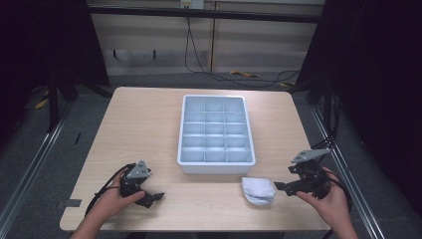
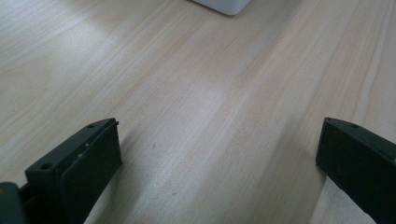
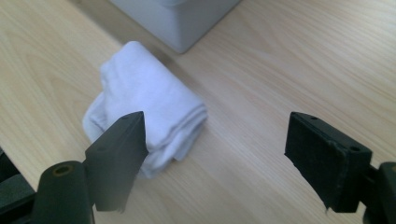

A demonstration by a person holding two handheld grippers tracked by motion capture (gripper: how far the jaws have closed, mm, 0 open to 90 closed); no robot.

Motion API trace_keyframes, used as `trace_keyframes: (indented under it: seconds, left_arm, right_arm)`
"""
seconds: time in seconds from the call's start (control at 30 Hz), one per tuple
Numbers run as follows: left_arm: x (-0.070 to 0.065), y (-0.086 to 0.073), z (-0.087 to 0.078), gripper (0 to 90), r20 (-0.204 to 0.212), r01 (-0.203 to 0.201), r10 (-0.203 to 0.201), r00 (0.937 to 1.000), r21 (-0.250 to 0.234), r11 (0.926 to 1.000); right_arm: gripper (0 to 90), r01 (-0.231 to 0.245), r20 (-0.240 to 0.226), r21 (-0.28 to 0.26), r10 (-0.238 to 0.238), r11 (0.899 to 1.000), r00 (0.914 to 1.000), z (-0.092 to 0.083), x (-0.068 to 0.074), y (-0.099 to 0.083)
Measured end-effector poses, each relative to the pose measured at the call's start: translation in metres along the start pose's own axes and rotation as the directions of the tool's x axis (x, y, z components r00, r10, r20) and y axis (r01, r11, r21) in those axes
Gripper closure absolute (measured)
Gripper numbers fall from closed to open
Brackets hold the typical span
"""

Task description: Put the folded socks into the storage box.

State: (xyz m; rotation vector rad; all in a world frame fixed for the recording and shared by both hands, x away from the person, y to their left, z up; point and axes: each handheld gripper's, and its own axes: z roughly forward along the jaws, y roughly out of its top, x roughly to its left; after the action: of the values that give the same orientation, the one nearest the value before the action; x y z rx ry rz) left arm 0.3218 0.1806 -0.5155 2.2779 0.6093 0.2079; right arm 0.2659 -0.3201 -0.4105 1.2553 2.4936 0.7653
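White folded cloth lies on the wooden table just off the grey tray's near corner, the right gripper gaping wide beside it, gripping nothing, the left gripper likewise wide and empty.

A: Where does the tray stand?

B: It stands on the table, a little right of the middle. The folded cloth lies on the table just before the tray's near right corner.

A: And the grippers?

B: The right gripper is just right of the cloth, close to the table's right edge. The left gripper is at the near left, well apart from the cloth, before the tray's left corner.
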Motion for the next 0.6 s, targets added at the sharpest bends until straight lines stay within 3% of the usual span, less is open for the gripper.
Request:
trace_keyframes:
  seconds: [0.23,0.43,0.6]
  left_arm:
    - [0.0,0.0,0.0,0.0,0.001,0.002,-0.002,1.0,-0.003,1.0]
    - [0.0,0.0,0.0,0.0,-0.002,0.004,-0.004,1.0,-0.004,1.0]
    - [0.0,0.0,0.0,0.0,-0.002,0.003,-0.003,1.0,-0.005,1.0]
  right_arm:
    - [22.1,0.048,-0.058,0.023,-0.047,0.999,0.9972,0.008,0.013,0.011]
    - [25.4,0.132,-0.119,0.032,-0.127,0.991,0.9847,0.017,0.033,0.016]
    - [26.8,0.154,-0.162,0.086,-0.139,0.984,0.977,0.033,0.044,0.014]
